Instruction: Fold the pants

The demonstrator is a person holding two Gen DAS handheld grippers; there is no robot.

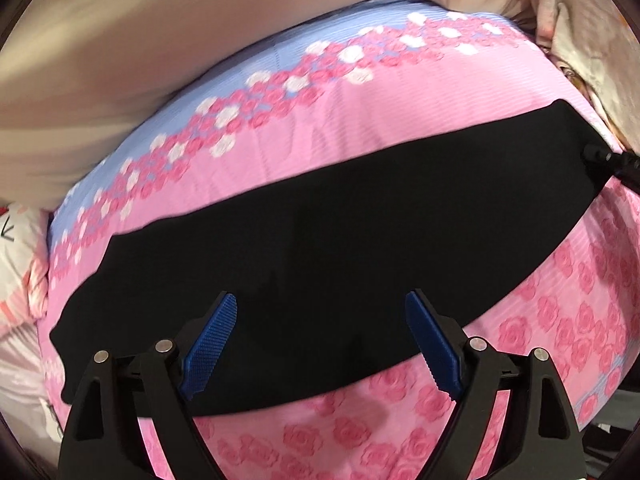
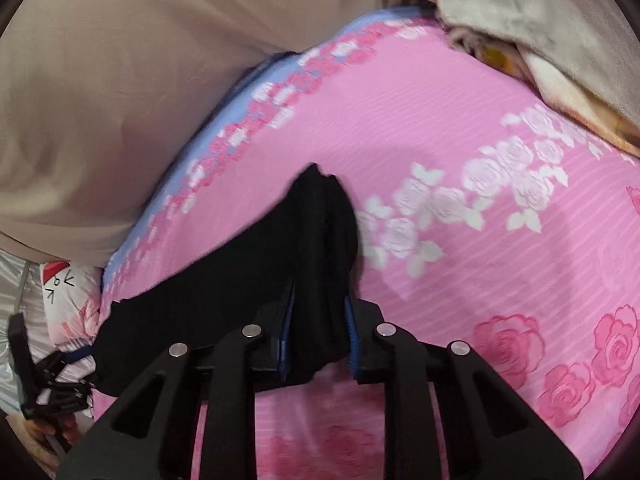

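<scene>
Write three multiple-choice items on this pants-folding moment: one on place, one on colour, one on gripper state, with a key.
1. Where do the pants lie?
A. on the pink rose-print bedspread
B. on a wooden floor
C. in a basket

2. What colour are the pants?
A. white
B. black
C. red

3. How does the right gripper stand?
A. open above the cloth
B. out of view
C. shut on a bunched end of the pants

Key:
1 A: pink sheet shows all around the cloth.
2 B: the cloth is plain black in both views.
3 C: black fabric sits pinched between its blue pads, while the left gripper is open.
</scene>
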